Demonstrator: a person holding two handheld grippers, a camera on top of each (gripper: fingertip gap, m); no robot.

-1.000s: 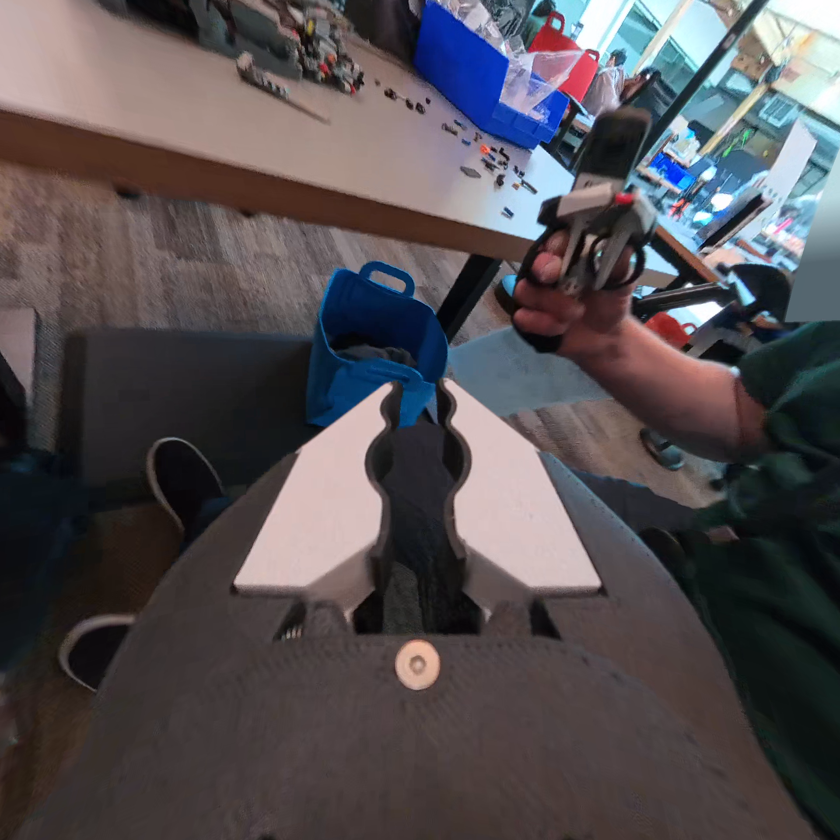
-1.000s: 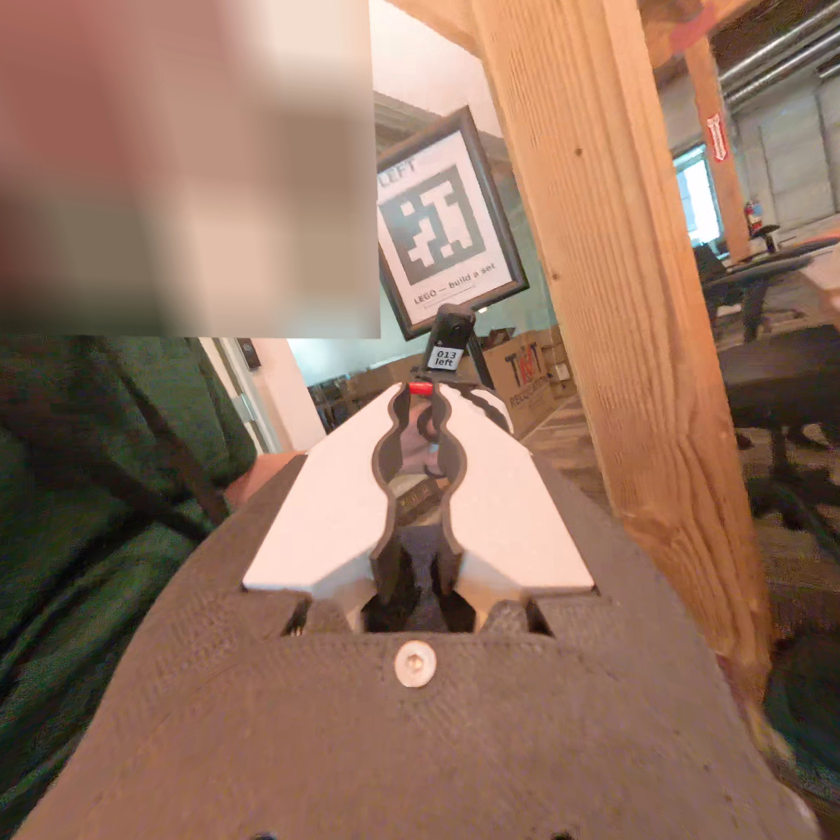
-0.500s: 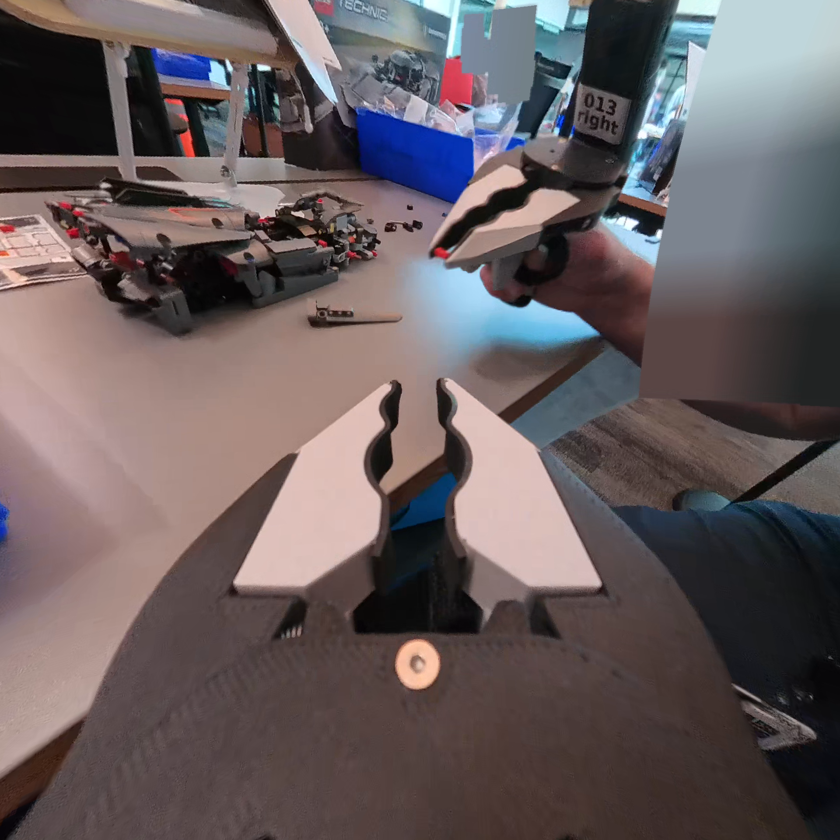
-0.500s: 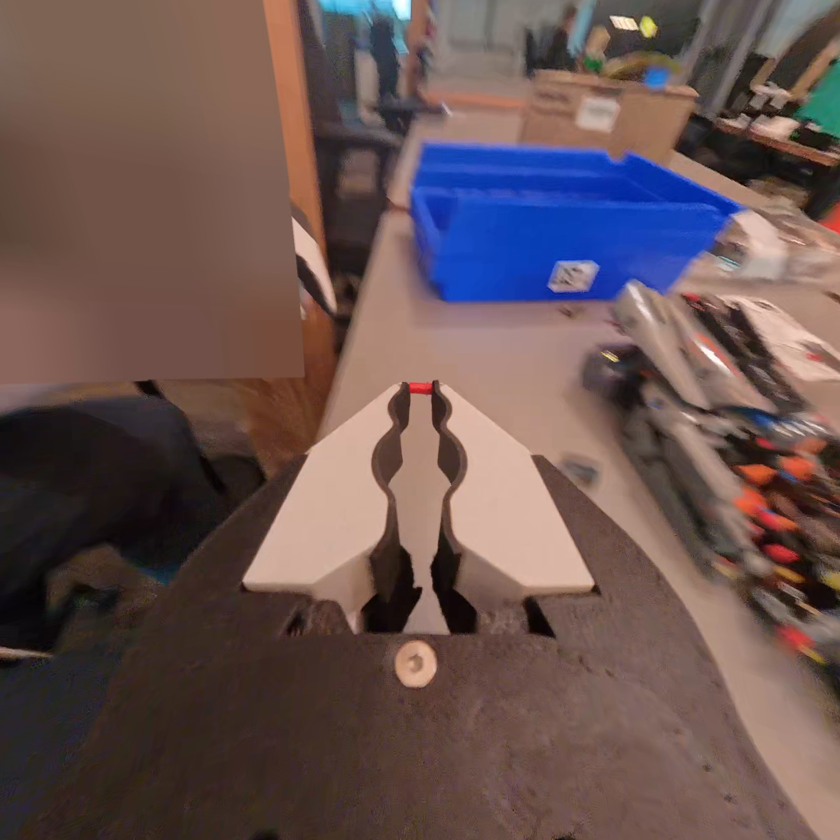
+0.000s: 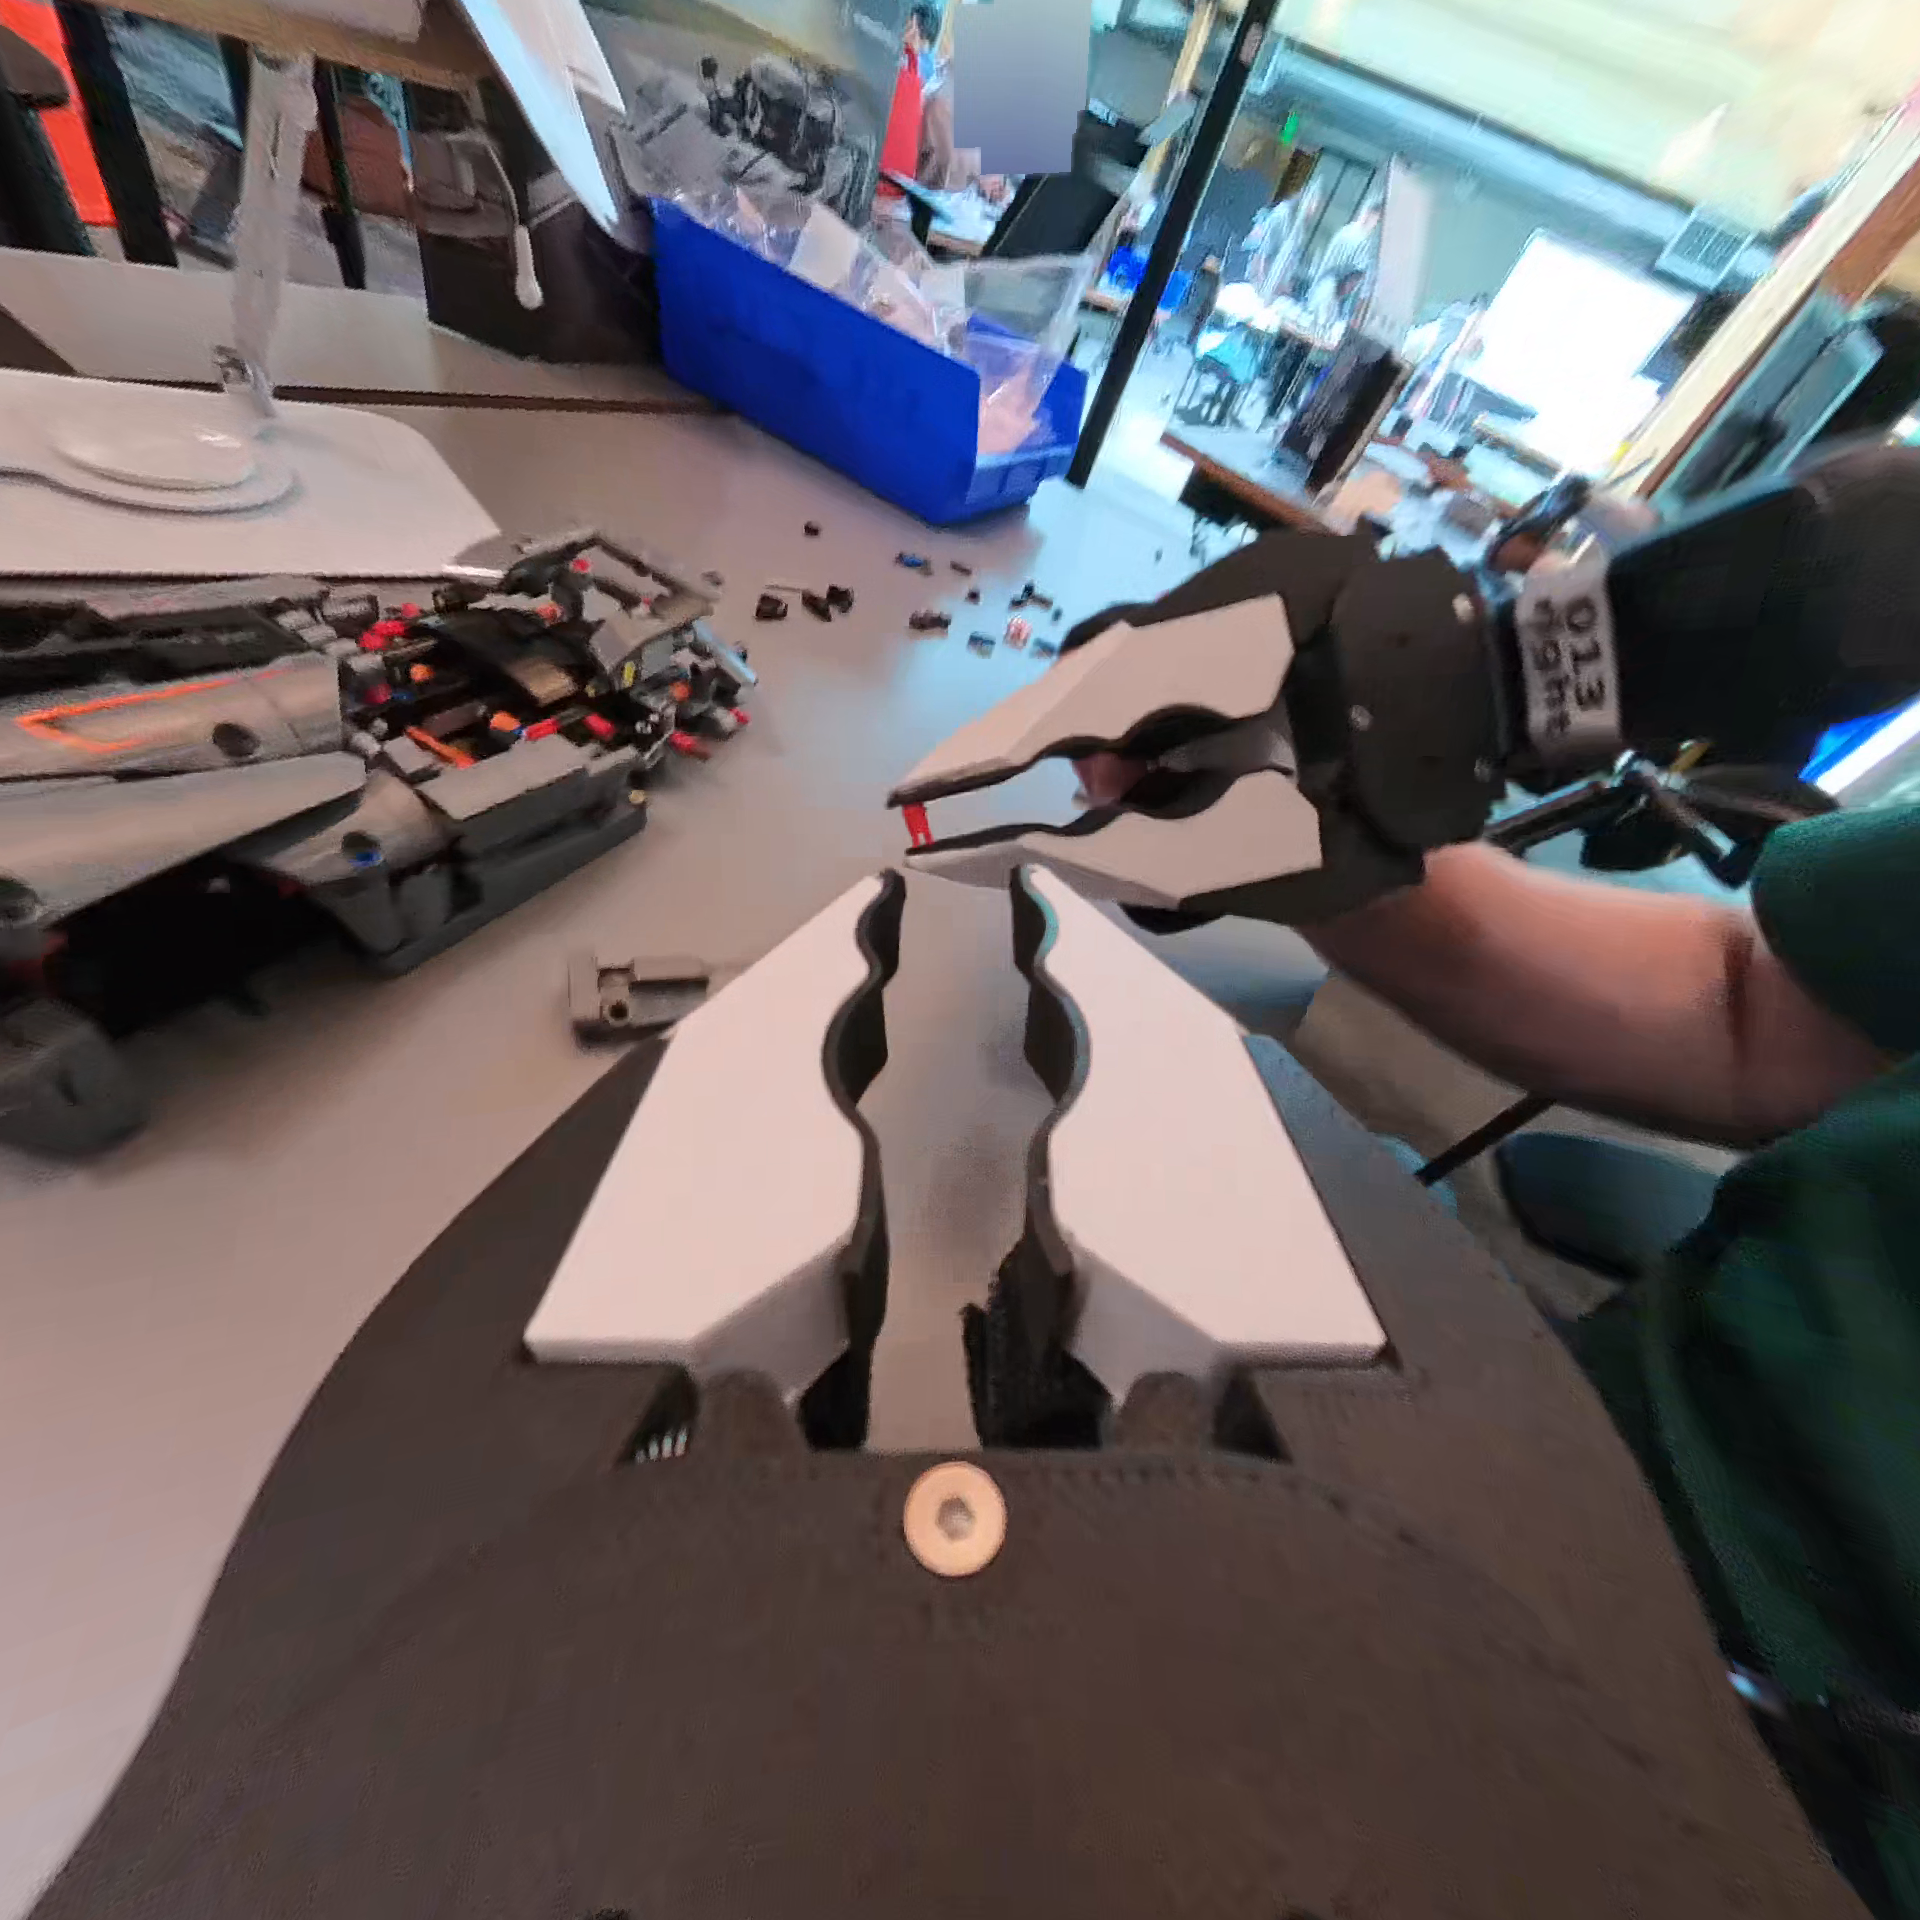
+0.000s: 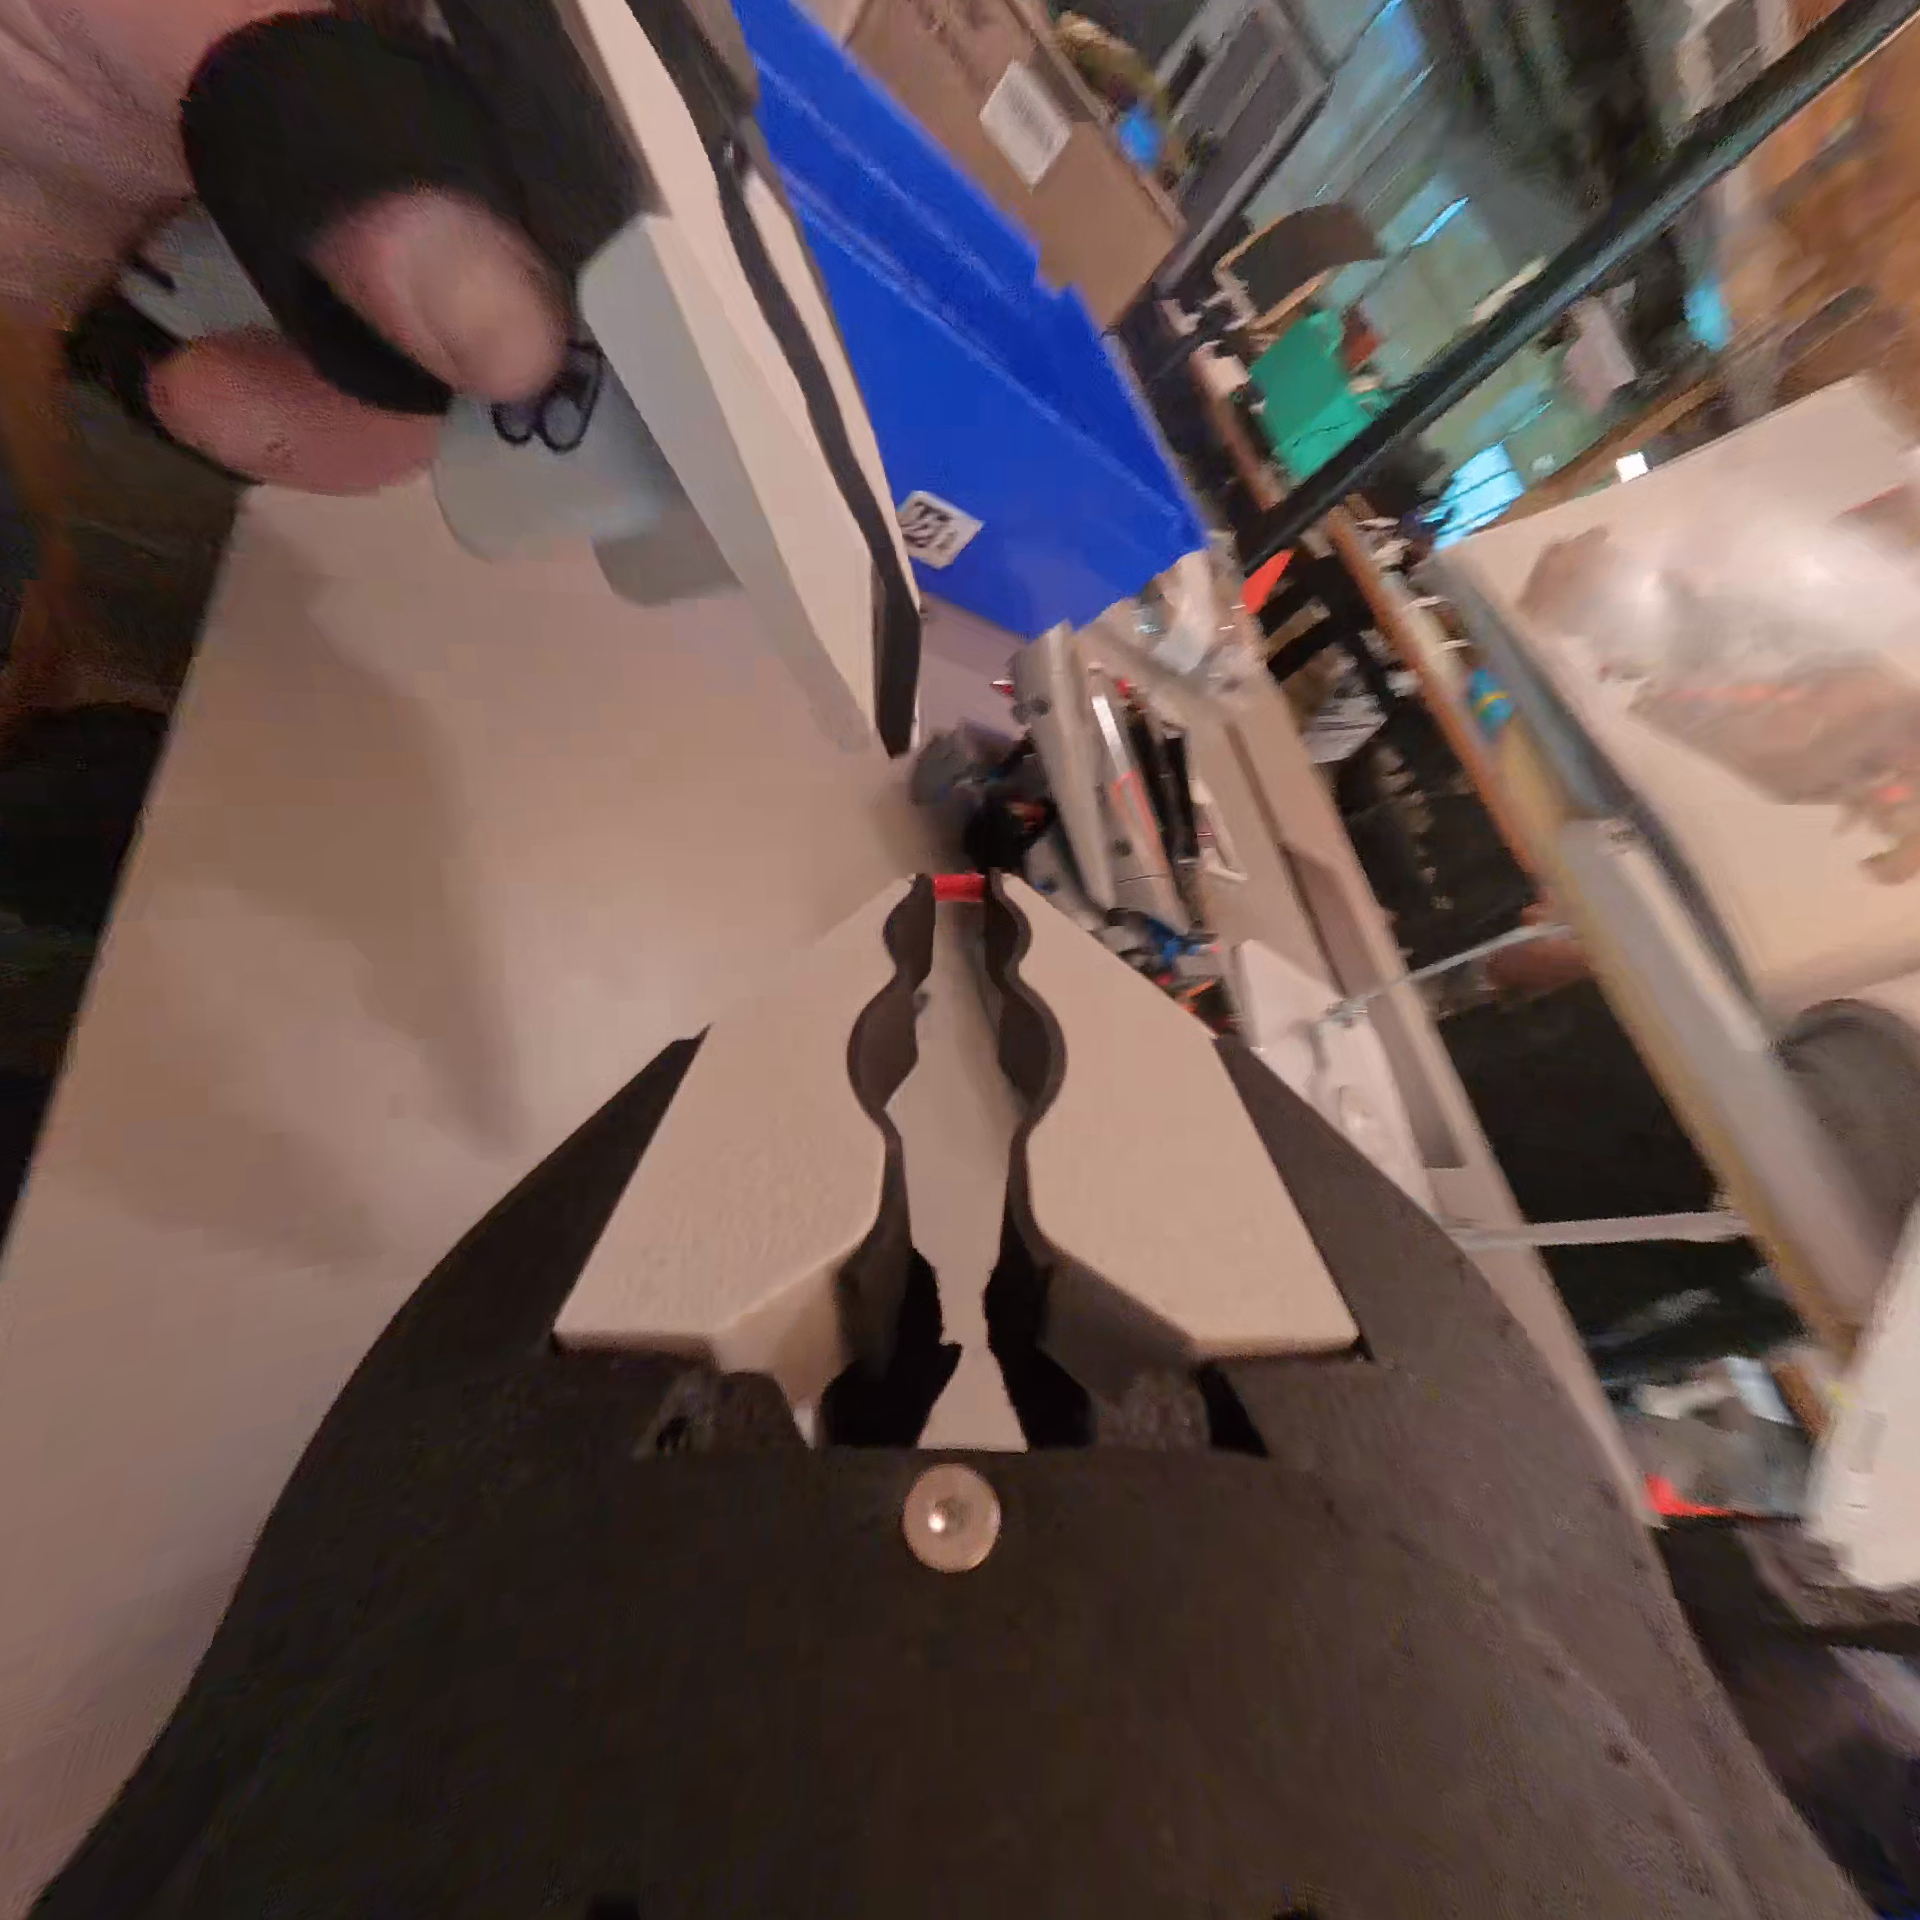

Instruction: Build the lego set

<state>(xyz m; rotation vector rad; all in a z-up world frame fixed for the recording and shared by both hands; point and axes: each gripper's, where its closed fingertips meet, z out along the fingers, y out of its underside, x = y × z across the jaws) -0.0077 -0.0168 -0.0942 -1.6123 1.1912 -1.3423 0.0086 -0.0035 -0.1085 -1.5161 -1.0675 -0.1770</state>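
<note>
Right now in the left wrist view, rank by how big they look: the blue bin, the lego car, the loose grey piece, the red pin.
1. lego car
2. blue bin, though farther away
3. loose grey piece
4. red pin

A white sticker (image 5: 1569, 665) with dark print wraps the black body of the right gripper (image 5: 914, 826) (turned sideways in the left wrist view). A small white label (image 6: 937, 528) sits on the blue bin (image 6: 997, 416) on the tabletop (image 6: 416, 831), too blurred to read.
</note>
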